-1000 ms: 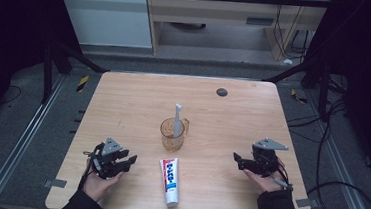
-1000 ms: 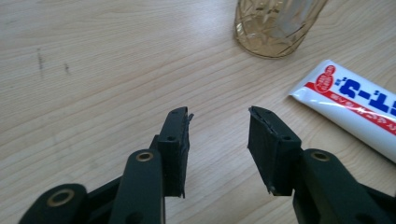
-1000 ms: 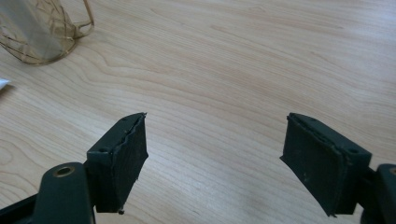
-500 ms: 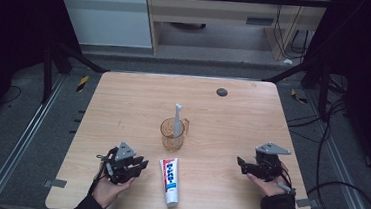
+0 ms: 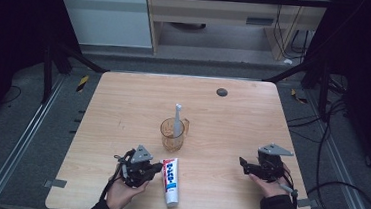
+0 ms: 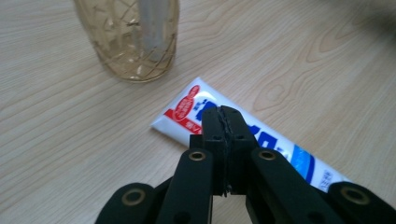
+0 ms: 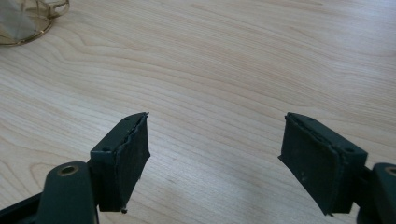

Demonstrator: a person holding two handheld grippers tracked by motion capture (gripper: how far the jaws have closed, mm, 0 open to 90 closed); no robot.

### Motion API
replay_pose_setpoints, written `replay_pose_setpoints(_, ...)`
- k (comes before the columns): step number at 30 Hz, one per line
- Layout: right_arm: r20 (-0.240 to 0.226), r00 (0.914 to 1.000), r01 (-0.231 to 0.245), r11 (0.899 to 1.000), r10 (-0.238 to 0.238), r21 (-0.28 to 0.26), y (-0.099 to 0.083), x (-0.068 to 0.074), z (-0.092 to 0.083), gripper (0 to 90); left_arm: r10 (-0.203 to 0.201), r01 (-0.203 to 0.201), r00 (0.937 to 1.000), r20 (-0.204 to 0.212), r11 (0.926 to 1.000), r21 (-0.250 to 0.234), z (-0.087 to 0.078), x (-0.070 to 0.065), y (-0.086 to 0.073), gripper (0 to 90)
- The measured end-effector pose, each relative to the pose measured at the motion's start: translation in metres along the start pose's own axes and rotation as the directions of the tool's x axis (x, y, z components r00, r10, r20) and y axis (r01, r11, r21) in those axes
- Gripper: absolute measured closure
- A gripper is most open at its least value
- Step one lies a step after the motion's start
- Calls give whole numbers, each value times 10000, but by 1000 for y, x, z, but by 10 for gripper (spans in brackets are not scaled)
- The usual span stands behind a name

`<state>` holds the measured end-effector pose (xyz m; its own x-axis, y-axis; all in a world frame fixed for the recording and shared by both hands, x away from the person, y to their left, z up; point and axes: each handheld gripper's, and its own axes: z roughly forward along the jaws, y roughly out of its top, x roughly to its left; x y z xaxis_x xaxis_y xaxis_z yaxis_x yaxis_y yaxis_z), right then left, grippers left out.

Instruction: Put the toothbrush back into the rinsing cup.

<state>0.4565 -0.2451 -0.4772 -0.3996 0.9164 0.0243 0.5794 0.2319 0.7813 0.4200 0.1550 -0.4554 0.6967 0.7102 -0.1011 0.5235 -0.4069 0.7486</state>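
Sliding toward the toothpaste tube (image 5: 170, 181), my left gripper (image 6: 223, 122) has just pressed its jaws together on nothing; right gripper (image 7: 215, 154) spread. Tube lies flat before the cup (image 5: 173, 135): light, soft, slippery—pinch mid-body.

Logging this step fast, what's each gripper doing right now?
Left gripper: jaws just closed on nothing, shut above the toothpaste tube.
Right gripper: jaws open, empty, over the table.

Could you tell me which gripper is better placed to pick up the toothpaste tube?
Left. The left gripper sits right beside the toothpaste tube, though shut; the right gripper is open but far across the table.
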Motion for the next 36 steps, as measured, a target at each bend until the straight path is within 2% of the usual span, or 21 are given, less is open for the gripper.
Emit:
replay_pose_setpoints(3, 44, 10000, -5, 10000, 5, -58, -1, -2, -1, 235, 142, -142, 9995, 297, 9999, 17, 3, -7, 3, 892)
replay_pose_setpoints(11, 61, 10000, 4, 10000, -3, -86, -3, -1, 1, 233, 637, -649, 9955, 705, 9978, 143, 11, -26, 9, 895)
replay_pose_setpoints(19, 106, 9999, 49, 9997, -47, -230, -2, -3, 0, 232, 1073, -1139, 9878, 1133, 9920, 537, 24, -45, 10, 895)
replay_pose_setpoints(22, 137, 9999, 85, 9998, -83, -154, -3, -2, 1, 232, 1255, -1348, 9850, 1185, 9882, 733, 27, -48, 9, 895)
replay_pose_setpoints(30, 127, 9999, 42, 9999, -40, -153, -2, -3, 2, 232, 1356, -1505, 9824, 1286, 9820, 1141, 35, -48, 5, 896)
replay_pose_setpoints(34, 133, 9999, 43, 9999, -41, -154, -3, -3, 2, 233, 1262, -1426, 9825, 1368, 9828, 1175, 36, -47, 4, 896)
replay_pose_setpoints(36, 148, 9998, 93, 9999, -91, -133, -3, -3, 3, 234, 1334, -1511, 9810, 1409, 9808, 1231, 34, -47, 4, 895)
